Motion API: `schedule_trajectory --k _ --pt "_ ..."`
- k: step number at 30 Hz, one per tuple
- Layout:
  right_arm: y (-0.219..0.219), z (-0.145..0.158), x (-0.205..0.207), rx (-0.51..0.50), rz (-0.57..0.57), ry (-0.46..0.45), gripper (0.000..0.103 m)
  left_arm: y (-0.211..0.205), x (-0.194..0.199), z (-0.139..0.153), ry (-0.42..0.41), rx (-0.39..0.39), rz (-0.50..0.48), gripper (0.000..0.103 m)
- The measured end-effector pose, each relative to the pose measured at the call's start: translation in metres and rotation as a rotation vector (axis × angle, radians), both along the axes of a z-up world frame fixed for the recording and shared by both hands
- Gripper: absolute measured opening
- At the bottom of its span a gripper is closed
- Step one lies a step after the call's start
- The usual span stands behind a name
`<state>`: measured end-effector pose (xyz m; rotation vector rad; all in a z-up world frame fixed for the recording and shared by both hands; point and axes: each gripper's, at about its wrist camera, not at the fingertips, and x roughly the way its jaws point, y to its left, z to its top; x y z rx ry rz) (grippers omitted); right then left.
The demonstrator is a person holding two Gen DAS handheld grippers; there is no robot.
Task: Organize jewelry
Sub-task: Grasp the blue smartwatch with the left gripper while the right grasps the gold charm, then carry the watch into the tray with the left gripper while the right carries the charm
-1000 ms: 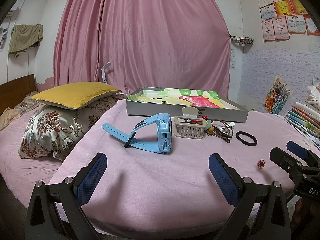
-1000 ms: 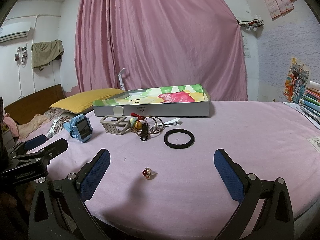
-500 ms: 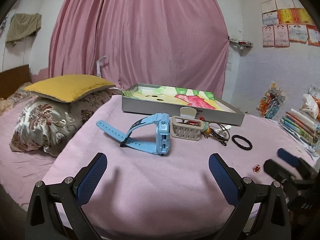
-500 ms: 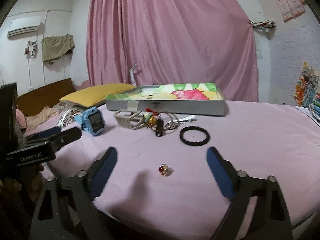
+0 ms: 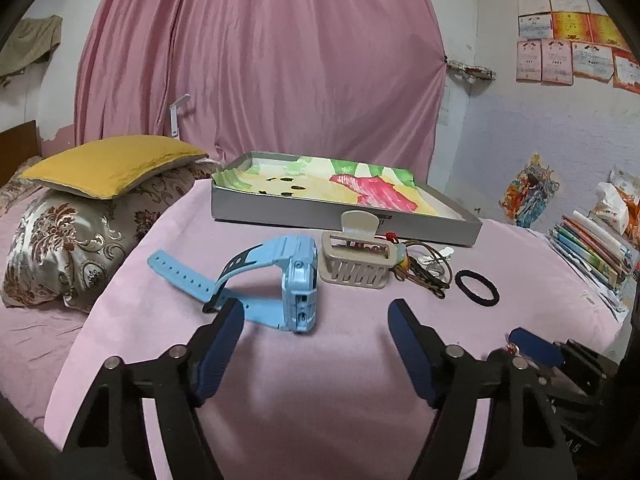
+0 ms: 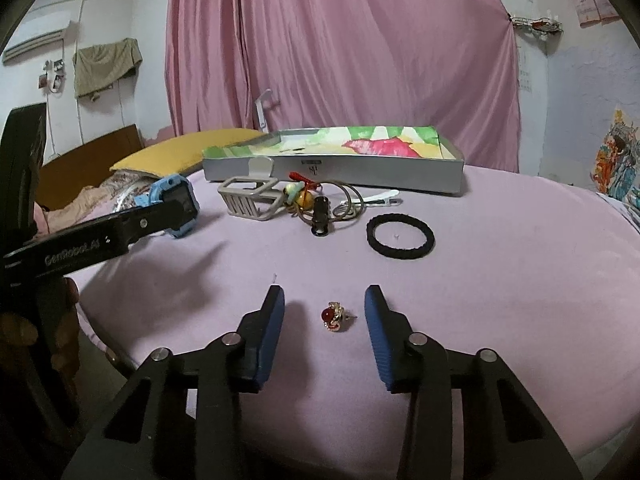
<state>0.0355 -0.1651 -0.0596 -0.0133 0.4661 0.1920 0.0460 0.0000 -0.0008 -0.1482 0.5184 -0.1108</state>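
Earring (image 6: 335,316) with a red stone lies on the near pink cloth, bracketed by the right gripper (image 6: 324,300).

Its blue pads sit either side of the earring, partly parted and touching nothing, low at the cloth, probably so a squeeze can catch so small a piece. The left gripper (image 5: 316,316) hangs moderately open before the blue watch (image 5: 280,284), one pad near its strap, likely lined up for that item. Farther off lie a beige hair claw (image 6: 250,200), a cord with beads (image 6: 320,200) and a black hair tie (image 6: 400,230), loose in front of the grey tray (image 6: 360,168) at the far side, which looks like the intended home for them all.
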Motion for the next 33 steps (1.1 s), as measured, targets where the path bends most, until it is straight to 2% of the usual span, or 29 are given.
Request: schedule_trajectory --k 10,14,17,22,28,33 --pt "0.003 0.004 0.003 -0.027 -0.031 0.029 0.013 0.002 0.023 -0.002 0.077 0.000 0.002 0.053" --pt "0.004 0.005 0.003 -0.029 -0.026 0.030 0.011 0.003 0.029 -0.004 0.100 -0.006 0.002 0.051" --pt "0.004 0.005 0.004 -0.027 -0.023 0.031 0.011 0.001 0.034 -0.006 0.122 -0.003 -0.011 0.043" --pt "0.002 0.006 0.006 -0.015 -0.016 0.030 0.010 0.003 0.039 -0.006 0.139 -0.001 -0.008 0.017" --pt "0.002 0.015 0.006 0.016 0.013 -0.009 0.010 0.005 0.036 -0.005 0.133 -0.017 -0.013 0.017" --pt "0.003 0.027 0.005 0.041 0.043 -0.070 0.010 0.002 0.023 -0.003 0.083 -0.037 -0.050 0.016"
